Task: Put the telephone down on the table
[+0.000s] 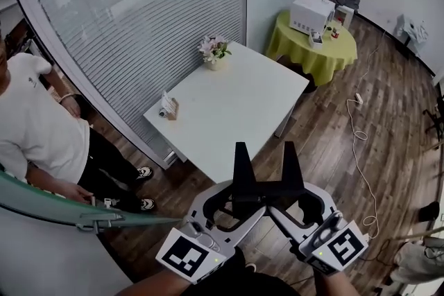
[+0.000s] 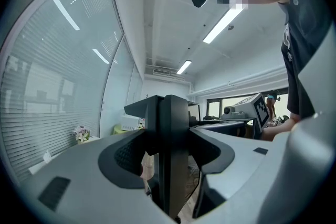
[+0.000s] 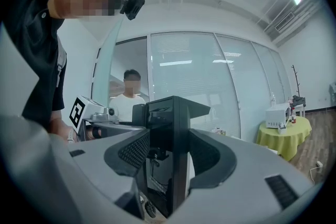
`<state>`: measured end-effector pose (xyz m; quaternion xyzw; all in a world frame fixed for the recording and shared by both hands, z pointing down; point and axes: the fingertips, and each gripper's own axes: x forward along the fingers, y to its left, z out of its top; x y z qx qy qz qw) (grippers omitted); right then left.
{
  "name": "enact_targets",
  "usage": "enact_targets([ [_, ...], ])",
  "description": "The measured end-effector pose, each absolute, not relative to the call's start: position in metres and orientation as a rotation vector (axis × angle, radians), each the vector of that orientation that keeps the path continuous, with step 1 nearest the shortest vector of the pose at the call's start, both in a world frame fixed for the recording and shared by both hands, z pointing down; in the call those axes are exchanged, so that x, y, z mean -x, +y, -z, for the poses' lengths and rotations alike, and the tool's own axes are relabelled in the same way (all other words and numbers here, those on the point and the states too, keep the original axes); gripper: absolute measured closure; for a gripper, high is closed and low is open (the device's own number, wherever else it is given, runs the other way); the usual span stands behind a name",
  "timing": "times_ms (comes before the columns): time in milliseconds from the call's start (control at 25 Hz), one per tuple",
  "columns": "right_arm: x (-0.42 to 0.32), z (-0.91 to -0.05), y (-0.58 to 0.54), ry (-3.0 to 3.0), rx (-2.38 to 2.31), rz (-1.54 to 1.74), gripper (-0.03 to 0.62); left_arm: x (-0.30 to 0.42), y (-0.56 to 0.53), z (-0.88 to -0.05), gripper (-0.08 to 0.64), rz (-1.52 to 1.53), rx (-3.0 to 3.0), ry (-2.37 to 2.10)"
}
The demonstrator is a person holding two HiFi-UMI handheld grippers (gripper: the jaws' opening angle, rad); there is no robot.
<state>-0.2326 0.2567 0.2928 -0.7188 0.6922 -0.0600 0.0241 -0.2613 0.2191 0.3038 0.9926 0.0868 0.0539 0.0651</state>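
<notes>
Before the white table [image 1: 236, 104], left gripper [image 1: 241, 156] and right gripper [image 1: 289, 154] both hold their jaws pressed together.

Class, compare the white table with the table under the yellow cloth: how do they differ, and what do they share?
The white table is square-cornered and uncovered; the yellow-cloth table is round and draped. The white table carries flowers; the yellow-cloth table carries a white boxy appliance. Both stand on the wooden floor.
</notes>
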Motion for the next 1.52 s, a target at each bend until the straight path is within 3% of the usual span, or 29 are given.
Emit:
enact_targets([
  [600, 0.152, -0.304, 0.208, 2.158, 2.193, 0.215, 0.342, 0.181, 0.17, -0.313, 0.305, -0.18, -2.987, 0.231],
  [1520, -0.081, -0.31, 0.187, 2.518, 1.759, 0.247, 0.342, -0.041, 0.164, -0.319, 0.305, -0.198, -2.961, -0.308],
])
